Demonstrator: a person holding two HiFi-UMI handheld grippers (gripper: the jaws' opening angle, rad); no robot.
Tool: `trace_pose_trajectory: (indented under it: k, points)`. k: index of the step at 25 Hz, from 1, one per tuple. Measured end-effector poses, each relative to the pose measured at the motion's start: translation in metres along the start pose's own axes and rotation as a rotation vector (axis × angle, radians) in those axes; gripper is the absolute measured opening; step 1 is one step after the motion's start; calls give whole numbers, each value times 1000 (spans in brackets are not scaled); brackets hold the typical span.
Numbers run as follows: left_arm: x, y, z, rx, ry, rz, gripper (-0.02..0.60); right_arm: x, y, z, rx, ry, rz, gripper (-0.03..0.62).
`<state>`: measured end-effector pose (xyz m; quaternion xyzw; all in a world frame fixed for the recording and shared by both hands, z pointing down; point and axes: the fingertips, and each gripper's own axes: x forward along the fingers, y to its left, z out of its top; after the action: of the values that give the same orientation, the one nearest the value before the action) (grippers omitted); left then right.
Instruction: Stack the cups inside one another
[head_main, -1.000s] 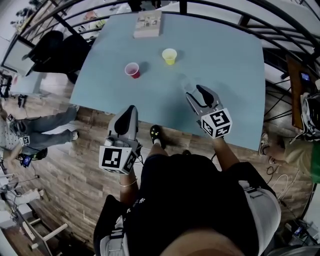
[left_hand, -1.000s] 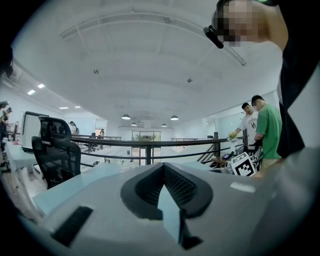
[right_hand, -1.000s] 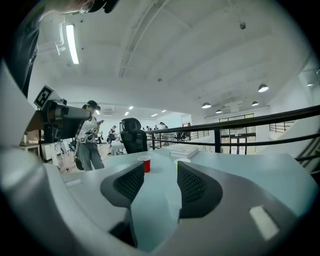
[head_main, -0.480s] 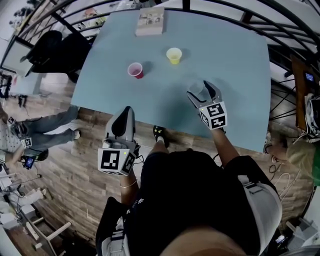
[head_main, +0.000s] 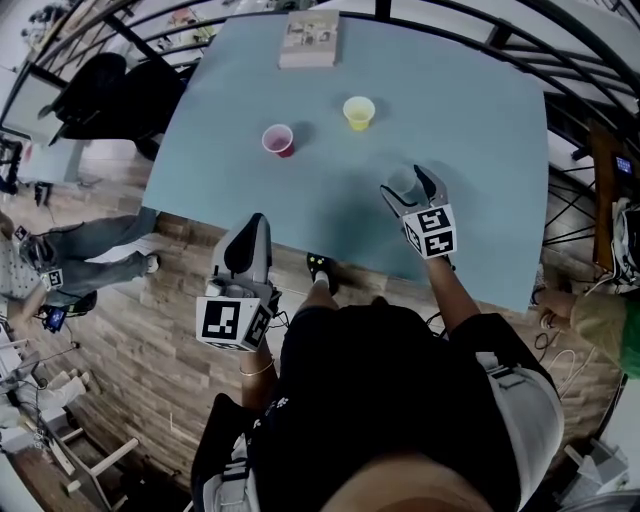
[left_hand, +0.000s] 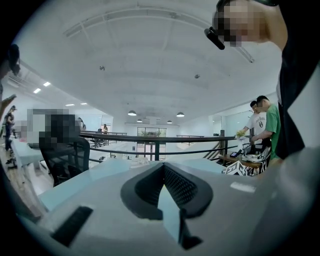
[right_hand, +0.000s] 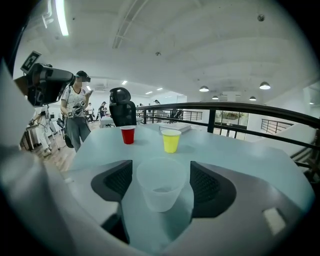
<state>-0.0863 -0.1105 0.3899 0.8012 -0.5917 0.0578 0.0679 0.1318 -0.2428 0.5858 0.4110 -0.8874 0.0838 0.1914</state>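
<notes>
A clear cup (right_hand: 160, 184) stands upright on the light blue table (head_main: 460, 100), between the jaws of my right gripper (head_main: 408, 185). Those jaws have just been opening and are now open, with neither pad touching the cup, as the right gripper view (right_hand: 161, 172) shows. Farther off on the table stand a red cup (head_main: 278, 140) (right_hand: 128, 134) and, to its right, a yellow cup (head_main: 359, 112) (right_hand: 171, 140), both upright. My left gripper (head_main: 256, 226) (left_hand: 161, 167) hovers off the table's near edge, its tips together and nothing held.
A flat book or box (head_main: 309, 40) lies at the table's far edge. A dark railing (right_hand: 230, 107) runs behind the table. A black chair (head_main: 110, 95) stands at the far left, and a person (head_main: 90, 260) is on the wooden floor at left.
My right gripper has dropped toward the table and moved forward. Its jaws have spread away from the clear cup, which now stands free between them. The left gripper has barely shifted.
</notes>
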Motion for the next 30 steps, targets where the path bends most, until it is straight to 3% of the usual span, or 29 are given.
trace_pose_trajectory:
  k: [3, 12, 30]
  points:
    - [2, 4, 2, 4, -22, -19, -12, 1, -1, -2, -2, 12, -11, 328]
    - [16, 22, 4, -3, -31, -41, -12, 2, 2, 7, 16, 4, -31, 318]
    - [40, 91, 16, -29, -50, -72, -12, 42, 45, 129, -26, -157, 35, 316]
